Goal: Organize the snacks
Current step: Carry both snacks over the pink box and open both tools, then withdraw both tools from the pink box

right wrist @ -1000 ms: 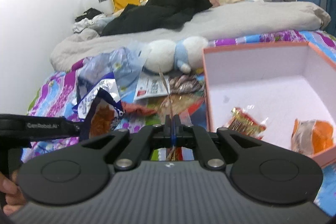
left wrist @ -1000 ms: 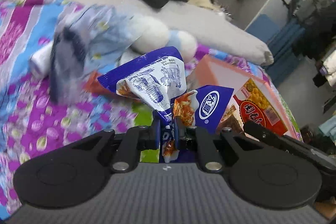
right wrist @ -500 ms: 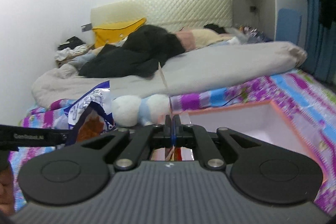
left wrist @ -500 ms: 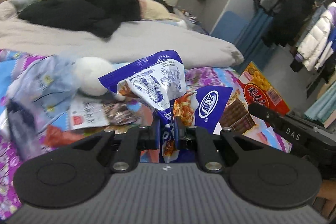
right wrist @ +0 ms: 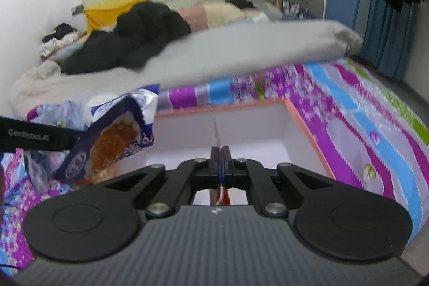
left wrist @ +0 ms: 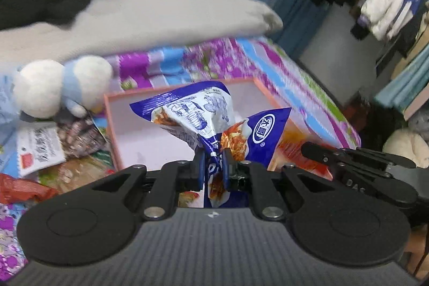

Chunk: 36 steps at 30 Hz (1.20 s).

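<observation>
The left gripper [left wrist: 212,160] is clamped on a crumpled blue-and-white foil snack bag [left wrist: 206,114], held just ahead of its fingers over the open white cardboard box with an orange rim [left wrist: 112,125]. The right gripper [right wrist: 221,154] pinches a thin flat packet, seen edge-on [right wrist: 215,132], above the same box [right wrist: 300,114]. Beyond lies a grey blanket [right wrist: 241,50].

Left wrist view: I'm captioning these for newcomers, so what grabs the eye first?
The crumpled blue and white snack packet clamped in the left tool, held over the pink-rimmed box. Left of the box sits a white and blue plush toy on the purple floral bedspread.
</observation>
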Available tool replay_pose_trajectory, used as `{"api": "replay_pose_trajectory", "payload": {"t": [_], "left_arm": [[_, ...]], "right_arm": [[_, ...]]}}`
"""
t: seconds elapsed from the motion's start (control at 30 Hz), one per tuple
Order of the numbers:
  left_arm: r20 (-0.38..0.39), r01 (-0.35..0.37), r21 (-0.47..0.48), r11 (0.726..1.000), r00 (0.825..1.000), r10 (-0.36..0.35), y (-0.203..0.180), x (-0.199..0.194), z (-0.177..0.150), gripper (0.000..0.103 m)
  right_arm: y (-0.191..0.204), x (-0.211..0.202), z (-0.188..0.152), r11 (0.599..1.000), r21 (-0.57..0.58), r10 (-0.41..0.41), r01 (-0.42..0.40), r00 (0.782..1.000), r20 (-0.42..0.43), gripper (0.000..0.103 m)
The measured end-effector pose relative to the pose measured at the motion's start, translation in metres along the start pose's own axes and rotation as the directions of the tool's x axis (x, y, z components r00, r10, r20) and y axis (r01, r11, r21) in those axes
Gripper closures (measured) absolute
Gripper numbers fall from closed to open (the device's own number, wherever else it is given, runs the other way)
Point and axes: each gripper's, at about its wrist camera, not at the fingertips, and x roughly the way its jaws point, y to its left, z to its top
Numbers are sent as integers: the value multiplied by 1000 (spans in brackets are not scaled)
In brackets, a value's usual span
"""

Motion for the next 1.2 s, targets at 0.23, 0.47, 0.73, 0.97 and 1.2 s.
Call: {"api": "replay_pose_trajectory", "payload": {"t": [0.23,0.47,0.73,0.97,1.2], "left_arm": [[-120,-11,13,1000,993,13,-9,43,-7,88],[-141,-22,-5,1000,990,21,4,52,-13,34],[-45,13,-45,999,999,-15,5,22,-8,33],[51,33,-42,999,998,-31,-2,-17,-14,33],[172,-21,6,1000,985,20,-3,-66,-37,33]], "right_arm": [[-25,30,-23,998,56,-28,34,994,-108,99],[-27,40,-36,998,59,-25,35,987,-160,96],[-34,27,-36,993,116,-16,29,994,-110,65],[-20,-5,-26,997,72,-9,9,1000,-11,66],[0,-47,-24,998,56,21,-27,993,113,66]]}}
